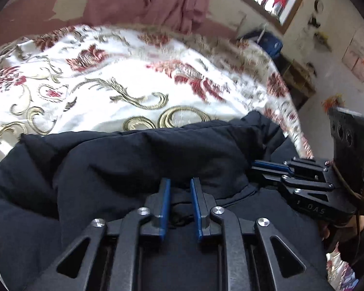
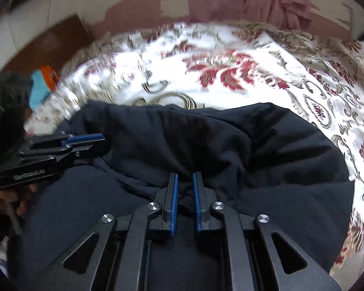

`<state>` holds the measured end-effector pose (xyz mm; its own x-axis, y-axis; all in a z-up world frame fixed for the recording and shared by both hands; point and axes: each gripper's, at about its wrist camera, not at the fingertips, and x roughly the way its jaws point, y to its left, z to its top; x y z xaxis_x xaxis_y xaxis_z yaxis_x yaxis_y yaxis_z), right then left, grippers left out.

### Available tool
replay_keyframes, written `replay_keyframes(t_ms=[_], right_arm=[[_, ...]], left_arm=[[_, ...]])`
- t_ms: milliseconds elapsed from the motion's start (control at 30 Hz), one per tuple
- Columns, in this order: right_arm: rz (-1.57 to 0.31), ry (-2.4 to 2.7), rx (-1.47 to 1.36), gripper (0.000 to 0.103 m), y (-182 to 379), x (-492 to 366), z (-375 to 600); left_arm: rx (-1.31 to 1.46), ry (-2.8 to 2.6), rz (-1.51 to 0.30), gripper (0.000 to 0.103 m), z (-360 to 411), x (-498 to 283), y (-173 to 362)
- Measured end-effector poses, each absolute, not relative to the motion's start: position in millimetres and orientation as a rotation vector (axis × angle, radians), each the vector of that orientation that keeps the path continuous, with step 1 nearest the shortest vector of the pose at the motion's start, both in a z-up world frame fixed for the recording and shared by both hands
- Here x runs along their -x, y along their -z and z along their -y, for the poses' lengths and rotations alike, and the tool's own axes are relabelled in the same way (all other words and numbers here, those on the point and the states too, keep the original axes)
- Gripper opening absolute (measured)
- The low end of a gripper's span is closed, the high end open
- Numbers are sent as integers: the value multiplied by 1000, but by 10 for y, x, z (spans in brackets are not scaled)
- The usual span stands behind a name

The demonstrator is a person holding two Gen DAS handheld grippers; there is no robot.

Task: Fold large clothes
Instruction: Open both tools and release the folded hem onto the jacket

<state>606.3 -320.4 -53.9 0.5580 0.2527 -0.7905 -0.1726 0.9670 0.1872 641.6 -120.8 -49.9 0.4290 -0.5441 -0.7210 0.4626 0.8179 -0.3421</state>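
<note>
two hand-held grippers pinch the dark jacket [image 1: 138, 160] lying on the bed's floral cover [image 1: 104, 72]: the left hand-held gripper [image 1: 180, 189] and right hand-held gripper [image 2: 184, 186] each stand narrow, clamped on bunched fabric at the jacket's near edge.

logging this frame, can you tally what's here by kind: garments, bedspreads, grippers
dark garment: 1
floral bedspread: 1
grippers: 2, the left gripper and the right gripper, both pinching the garment
total: 4
</note>
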Motion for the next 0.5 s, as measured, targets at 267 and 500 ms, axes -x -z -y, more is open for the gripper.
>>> replay_keyframes(t_ms=[267,500], right_arm=[[-863,-198,-112,25,179,-5696,3340],[-755,-160,-77,58,-213,-5333,3345]], left_arm=[[103,489,-882,20,1029,-6104,193],[62,415,-840,20,1009,-5768,-179]])
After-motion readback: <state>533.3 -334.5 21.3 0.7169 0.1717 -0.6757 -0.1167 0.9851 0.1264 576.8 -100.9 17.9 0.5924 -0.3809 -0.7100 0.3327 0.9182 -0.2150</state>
